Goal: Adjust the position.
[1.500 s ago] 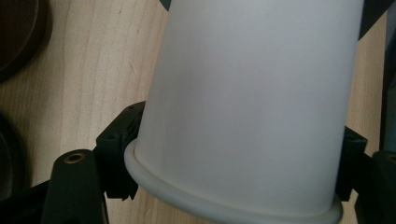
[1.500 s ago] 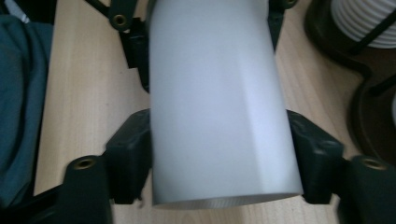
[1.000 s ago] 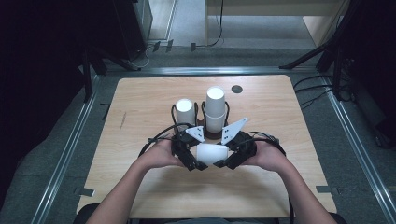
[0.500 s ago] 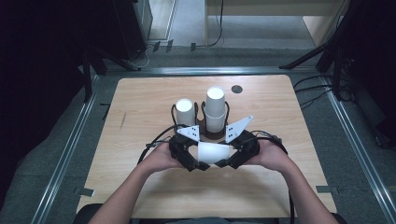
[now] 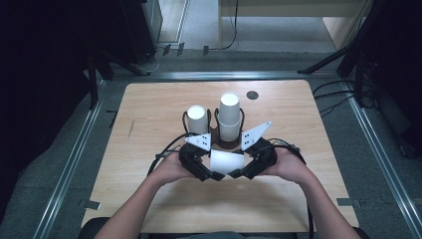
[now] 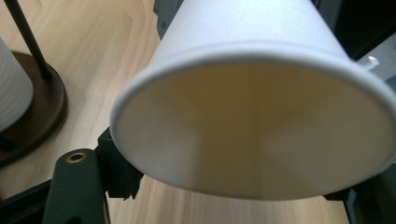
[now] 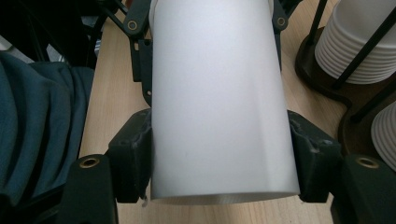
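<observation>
A white paper cup [image 5: 226, 162] lies on its side just above the table's near middle, held between both grippers. My left gripper [image 5: 211, 172] is shut on it from the left, and the cup's open mouth [image 6: 252, 130] faces that camera, with a jaw at each side of the rim. My right gripper [image 5: 244, 172] is shut on it from the right. In the right gripper view the cup's wall [image 7: 219, 102] is clamped between both black jaws of the right gripper [image 7: 222, 156]. The left gripper's jaws flank the cup's far end.
Just behind the grippers, two stacks of white cups stand in black wire holders on a brown base [image 5: 219, 142]: a shorter stack [image 5: 197, 118] at left, a taller one [image 5: 229, 117] at right. A dark round spot [image 5: 252, 94] marks the wooden table [image 5: 308, 119] at the back.
The two grippers have drifted slightly apart, left to the left and right to the right. The cup stays held between them at the same spot.
</observation>
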The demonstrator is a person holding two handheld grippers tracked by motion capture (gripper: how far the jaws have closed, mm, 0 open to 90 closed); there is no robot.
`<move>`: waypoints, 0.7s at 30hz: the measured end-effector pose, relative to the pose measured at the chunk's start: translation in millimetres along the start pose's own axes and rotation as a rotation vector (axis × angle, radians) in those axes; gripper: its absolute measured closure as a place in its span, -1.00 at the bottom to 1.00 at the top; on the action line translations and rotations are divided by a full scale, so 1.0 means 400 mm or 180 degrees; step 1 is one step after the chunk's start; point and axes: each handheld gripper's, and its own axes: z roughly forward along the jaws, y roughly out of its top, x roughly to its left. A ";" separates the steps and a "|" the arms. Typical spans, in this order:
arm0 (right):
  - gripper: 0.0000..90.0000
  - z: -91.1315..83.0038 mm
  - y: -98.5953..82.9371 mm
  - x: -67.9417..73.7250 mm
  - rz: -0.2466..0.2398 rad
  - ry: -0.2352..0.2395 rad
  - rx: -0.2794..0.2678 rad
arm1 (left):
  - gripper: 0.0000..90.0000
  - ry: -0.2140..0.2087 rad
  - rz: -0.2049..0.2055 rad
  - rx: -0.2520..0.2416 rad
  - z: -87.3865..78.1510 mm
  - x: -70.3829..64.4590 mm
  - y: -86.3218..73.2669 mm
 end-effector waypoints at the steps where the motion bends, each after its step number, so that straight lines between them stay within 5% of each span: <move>1: -0.25 0.001 0.000 0.000 0.0011 -0.0015 0.0020 | -0.41 0.0003 -0.0021 0.0032 0.002 0.000 0.000; 21: -0.46 0.013 -0.018 -0.013 0.0205 -0.0115 0.0194 | -0.38 0.0175 -0.0106 0.0294 -0.045 0.002 0.026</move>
